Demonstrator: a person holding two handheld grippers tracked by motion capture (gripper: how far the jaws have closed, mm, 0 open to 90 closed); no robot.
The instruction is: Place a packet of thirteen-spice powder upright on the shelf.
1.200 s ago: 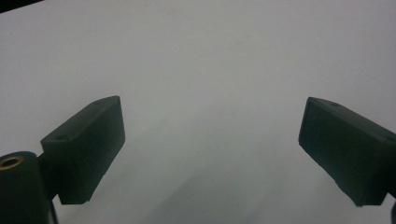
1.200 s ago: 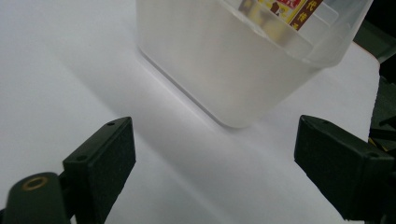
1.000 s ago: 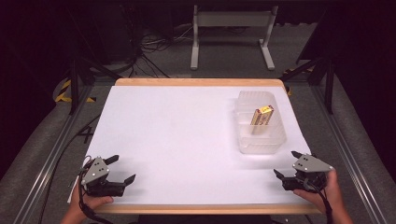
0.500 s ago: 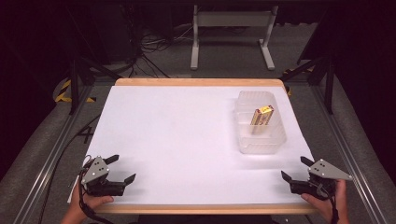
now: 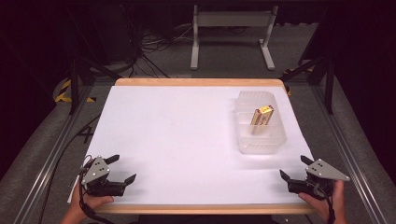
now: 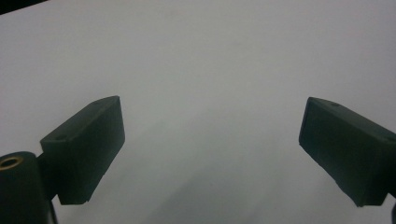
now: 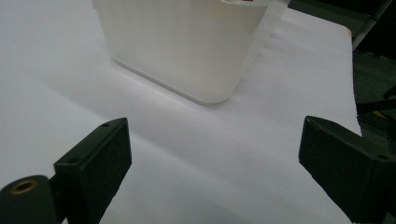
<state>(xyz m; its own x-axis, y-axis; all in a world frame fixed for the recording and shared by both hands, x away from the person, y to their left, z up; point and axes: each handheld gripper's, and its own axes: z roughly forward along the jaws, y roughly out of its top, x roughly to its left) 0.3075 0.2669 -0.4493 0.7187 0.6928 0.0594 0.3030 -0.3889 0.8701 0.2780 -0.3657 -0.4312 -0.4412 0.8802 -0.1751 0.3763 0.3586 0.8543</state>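
A clear plastic container (image 5: 259,125) stands on the right half of the white desk (image 5: 177,135), its long axis running from the near edge toward the far edge. Inside it a small yellow box (image 5: 261,117) leans tilted, its long axis roughly in line with the container's, the upper end pointing away toward the far side and a little to the right. A low divider crosses the container about midway, and the box sits at or just past it; which compartment its foot rests in I cannot tell.

The right hand-held gripper (image 5: 296,169) hovers at the near right corner of the desk, just beside the container's near end but apart from it. Its jaws have just been opening and now stand wide apart with nothing between them; in the right gripper view (image 7: 212,168) the container's rounded near wall (image 7: 187,42) lies ahead of the spread jaws. Compared with a second ago, this hand-held gripper sits slightly further right and nearer the desk's edge.

The left hand-held gripper (image 5: 122,169) rests at the near left corner, well apart from the container, in the same place as before. Its jaws are spread wide too, with bare desk between them in the left gripper view (image 6: 210,154). The container and box lie as they did earlier.
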